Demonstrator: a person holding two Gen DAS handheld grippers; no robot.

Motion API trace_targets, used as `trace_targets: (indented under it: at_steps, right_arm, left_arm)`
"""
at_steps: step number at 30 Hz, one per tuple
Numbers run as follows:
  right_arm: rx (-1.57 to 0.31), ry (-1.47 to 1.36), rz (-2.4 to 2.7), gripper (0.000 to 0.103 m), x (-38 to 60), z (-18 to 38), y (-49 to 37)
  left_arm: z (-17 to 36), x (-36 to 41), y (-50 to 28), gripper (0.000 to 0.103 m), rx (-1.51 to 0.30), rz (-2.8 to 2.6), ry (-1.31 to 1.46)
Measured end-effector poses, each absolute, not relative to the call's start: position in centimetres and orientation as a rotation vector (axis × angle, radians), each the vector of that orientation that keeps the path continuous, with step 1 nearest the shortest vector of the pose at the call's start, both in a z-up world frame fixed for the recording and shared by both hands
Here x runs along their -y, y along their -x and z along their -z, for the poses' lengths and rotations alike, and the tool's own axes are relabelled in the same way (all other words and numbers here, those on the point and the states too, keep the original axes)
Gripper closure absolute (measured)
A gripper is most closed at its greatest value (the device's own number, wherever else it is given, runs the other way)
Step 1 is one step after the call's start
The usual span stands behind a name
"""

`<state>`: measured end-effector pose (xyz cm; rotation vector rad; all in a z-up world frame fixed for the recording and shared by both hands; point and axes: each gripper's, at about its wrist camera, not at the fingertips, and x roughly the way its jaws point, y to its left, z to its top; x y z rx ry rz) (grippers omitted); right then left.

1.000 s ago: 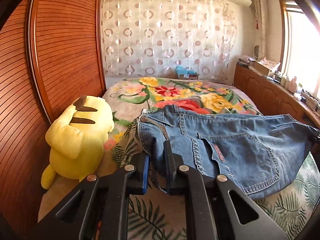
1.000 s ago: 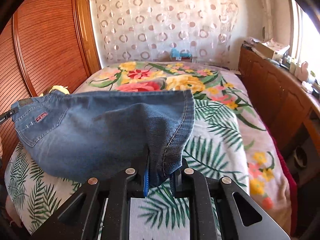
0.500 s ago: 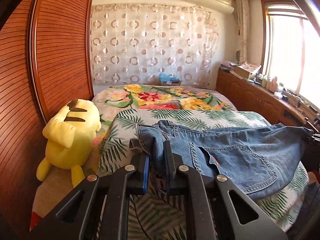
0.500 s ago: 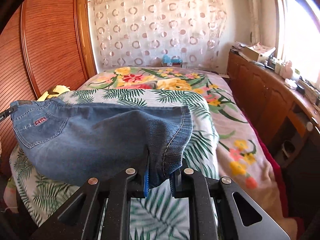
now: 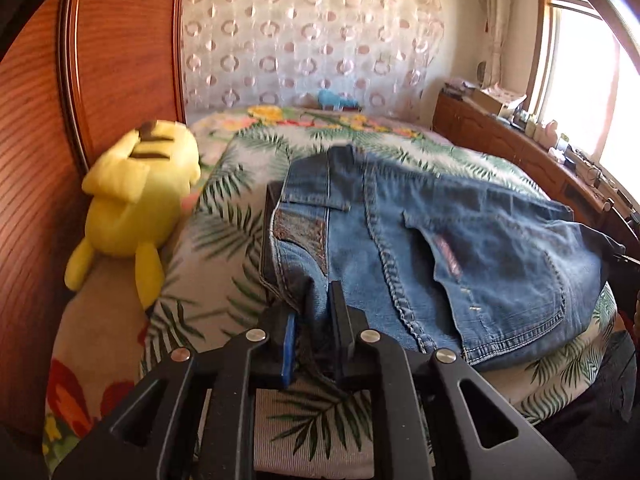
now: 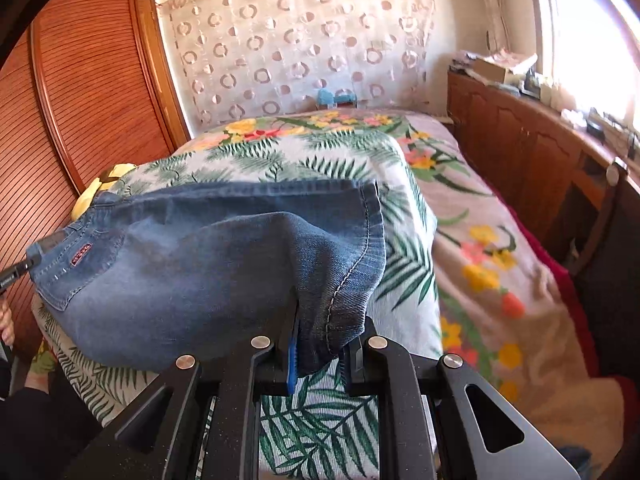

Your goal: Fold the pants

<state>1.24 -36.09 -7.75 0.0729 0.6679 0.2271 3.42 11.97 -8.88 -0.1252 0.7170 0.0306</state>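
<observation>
Pants (image 5: 460, 256), pinched by both tongs, on bed (image 6: 480, 248)

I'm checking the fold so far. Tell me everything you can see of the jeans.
The jeans are faded blue denim, already folded, back pocket with a small tag facing up, waistband and belt loop at the left end. They lie across the leaf-print bedspread. The left gripper pinches the waist end; the right gripper pinches the hem end.

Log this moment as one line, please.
phase: fold underway | left gripper: shut on blue denim pants | right gripper: shut on pants | surface: leaf-print bedspread
</observation>
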Motion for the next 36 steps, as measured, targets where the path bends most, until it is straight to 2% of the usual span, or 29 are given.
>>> trace_targets:
  at_steps: [3,14,36]
  right_arm:
    - [-0.693,-0.087,-0.222,0.087,36.0,8.2,-1.5]
    - [-0.7,-0.134,-0.213,0.084,35.8,7.8,-1.8]
    - [-0.692,-0.119,-0.204,0.082,35.8,8.5,-1.1]
  left_arm:
    - [9.6,-11.8,-3.4,0.086,-0.739,-0.033,0.125]
    - [9.3,-12.7,-2.8,0.059,-0.745,-0.046,0.111]
    - [6.4,-11.2,-2.1,0.058,-0.691,-0.012,0.082]
